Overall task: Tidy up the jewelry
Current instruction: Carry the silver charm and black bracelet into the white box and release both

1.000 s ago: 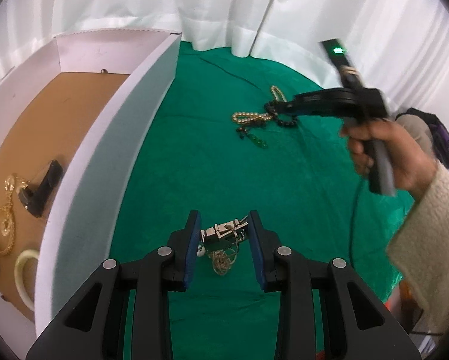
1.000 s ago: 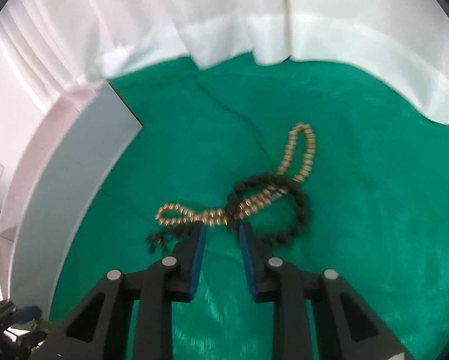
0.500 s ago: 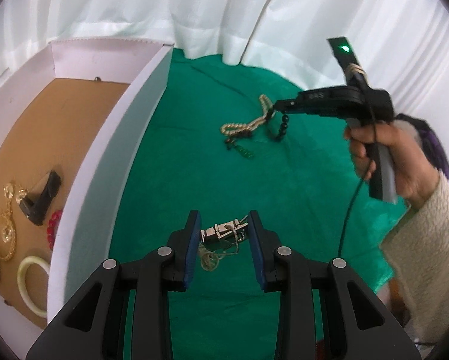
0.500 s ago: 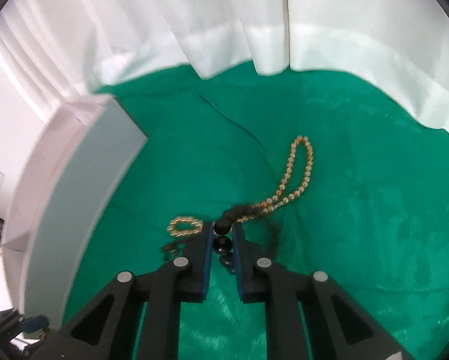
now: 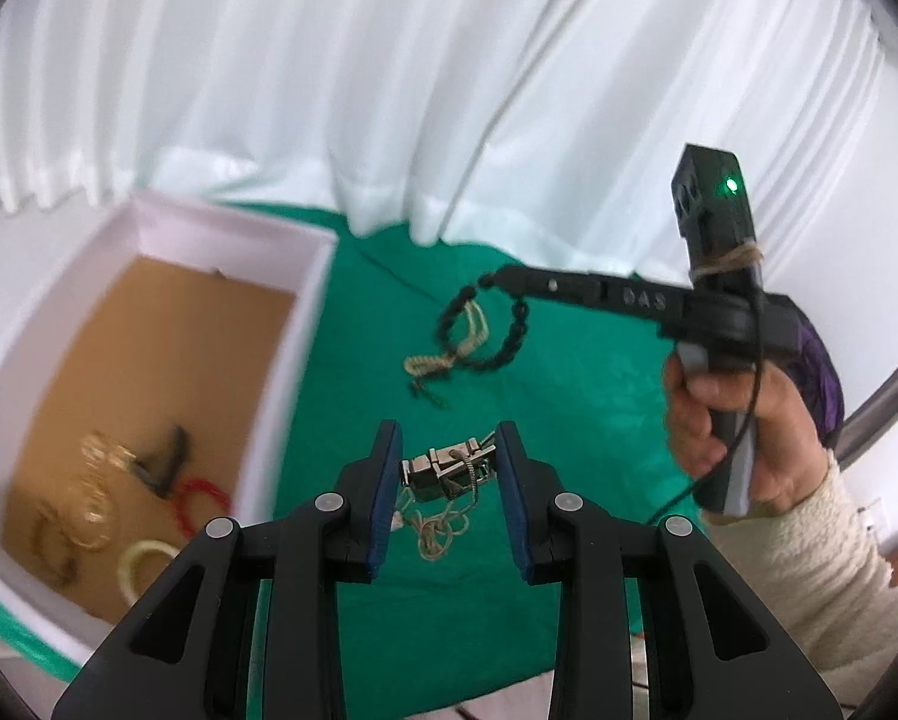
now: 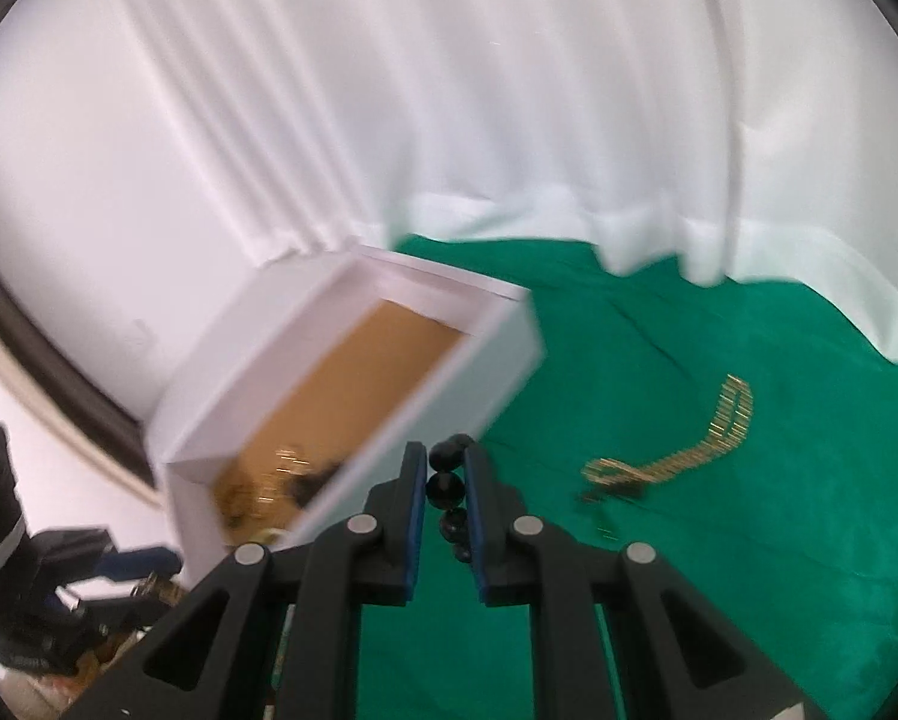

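Observation:
My left gripper [image 5: 449, 468] is shut on a silver metal bracelet [image 5: 446, 471] with a thin chain hanging from it, held above the green cloth beside the white box [image 5: 305, 324]. My right gripper [image 6: 446, 480] is shut on a black bead bracelet [image 6: 446, 489]; in the left wrist view the bracelet [image 5: 511, 336] hangs from the right gripper [image 5: 496, 281] above the cloth. A gold bead necklace [image 6: 688, 453] lies on the cloth, also in the left wrist view [image 5: 443, 360]. The box holds gold rings [image 5: 98, 480], a red bangle [image 5: 200, 498], a white bangle [image 5: 140, 564] and a dark clip [image 5: 167, 456].
Green cloth [image 5: 359, 420] covers the table. White curtains [image 6: 508, 120] hang behind. The white box [image 6: 329, 420] with brown floor stands at the left. A small dark green piece [image 5: 428, 393] lies by the gold necklace. Dark equipment [image 6: 41, 570] sits at the far left below the table.
My right gripper has lifted the black bead bracelet off the cloth and swung left toward the box. My left gripper has risen with the silver bracelet. The gold necklace stays on the cloth.

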